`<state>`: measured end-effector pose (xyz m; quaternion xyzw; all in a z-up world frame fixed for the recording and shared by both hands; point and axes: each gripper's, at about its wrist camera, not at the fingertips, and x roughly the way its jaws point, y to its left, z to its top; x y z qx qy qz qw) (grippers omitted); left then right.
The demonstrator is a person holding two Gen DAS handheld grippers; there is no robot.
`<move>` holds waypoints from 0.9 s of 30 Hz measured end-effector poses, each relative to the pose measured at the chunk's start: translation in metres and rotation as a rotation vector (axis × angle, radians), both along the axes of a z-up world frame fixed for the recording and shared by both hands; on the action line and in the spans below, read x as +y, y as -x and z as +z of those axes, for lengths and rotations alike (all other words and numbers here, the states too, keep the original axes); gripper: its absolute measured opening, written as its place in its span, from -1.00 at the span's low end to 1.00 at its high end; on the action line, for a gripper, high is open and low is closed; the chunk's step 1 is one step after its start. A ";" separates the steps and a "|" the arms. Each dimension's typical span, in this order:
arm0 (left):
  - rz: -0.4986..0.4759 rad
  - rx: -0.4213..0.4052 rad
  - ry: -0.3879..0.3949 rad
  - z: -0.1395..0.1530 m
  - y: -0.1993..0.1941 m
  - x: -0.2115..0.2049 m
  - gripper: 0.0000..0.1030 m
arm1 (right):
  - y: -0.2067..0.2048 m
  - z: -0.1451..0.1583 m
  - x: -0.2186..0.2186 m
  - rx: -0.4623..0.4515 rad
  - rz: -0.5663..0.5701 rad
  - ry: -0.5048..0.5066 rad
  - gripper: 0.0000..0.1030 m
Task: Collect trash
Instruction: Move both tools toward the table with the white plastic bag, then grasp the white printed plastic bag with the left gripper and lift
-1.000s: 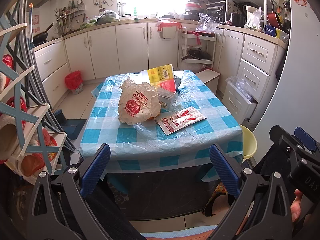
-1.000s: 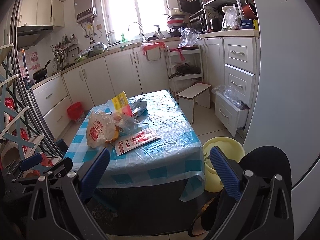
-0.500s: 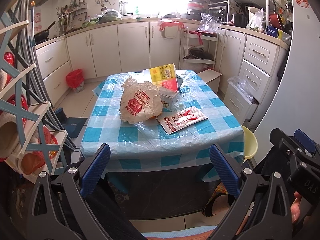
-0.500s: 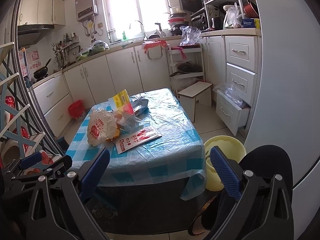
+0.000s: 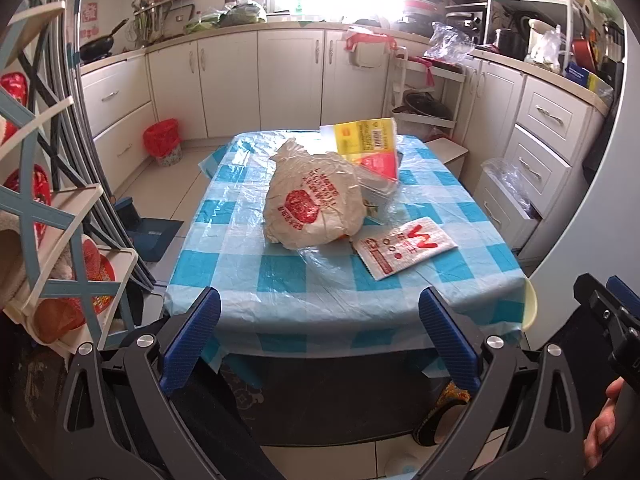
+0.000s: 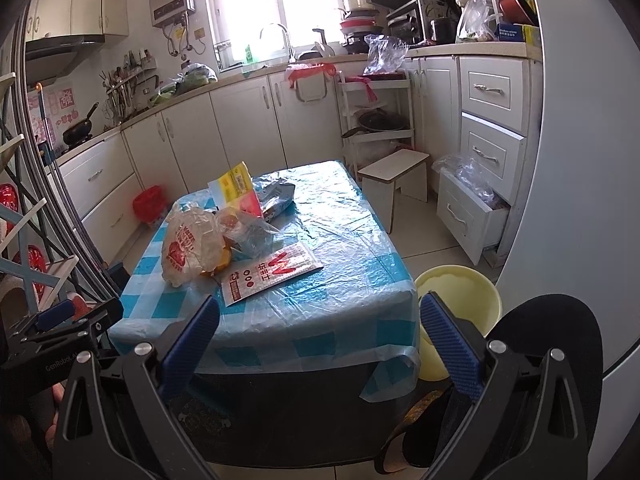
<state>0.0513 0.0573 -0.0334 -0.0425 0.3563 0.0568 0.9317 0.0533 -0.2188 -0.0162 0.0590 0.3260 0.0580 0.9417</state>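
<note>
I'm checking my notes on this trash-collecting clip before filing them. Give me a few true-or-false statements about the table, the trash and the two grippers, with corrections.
1. Both grippers are open and hold nothing. True: the left gripper and right gripper are both empty.
2. The white plastic bag hangs off the table edge. False: it sits on the checked tablecloth, near the middle.
3. The flat red-and-white packet lies beside the bag, nearer the grippers. True.
4. The yellow bucket stands on the table. False: it stands on the floor by the table's corner.
5. A red-lined bin stands by the cabinets. True.
</note>
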 end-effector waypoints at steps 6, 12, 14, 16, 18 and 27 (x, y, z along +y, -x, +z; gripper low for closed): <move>0.040 0.008 0.039 -0.014 -0.043 0.025 0.85 | -0.035 -0.019 0.006 0.042 0.022 0.008 0.87; 0.051 -0.003 0.081 -0.026 -0.096 0.039 0.85 | -0.057 -0.038 0.007 0.084 0.028 0.001 0.87; 0.064 -0.006 0.117 -0.032 -0.116 0.047 0.85 | -0.061 -0.044 0.007 0.102 0.030 -0.001 0.87; 0.073 -0.006 0.133 -0.038 -0.137 0.053 0.85 | -0.063 -0.051 0.004 0.122 0.030 -0.004 0.87; 0.075 -0.009 0.160 -0.046 -0.158 0.060 0.85 | -0.066 -0.056 0.001 0.139 0.026 -0.009 0.87; 0.013 0.045 0.231 -0.074 -0.213 0.065 0.85 | -0.075 -0.073 -0.009 0.188 0.008 -0.031 0.87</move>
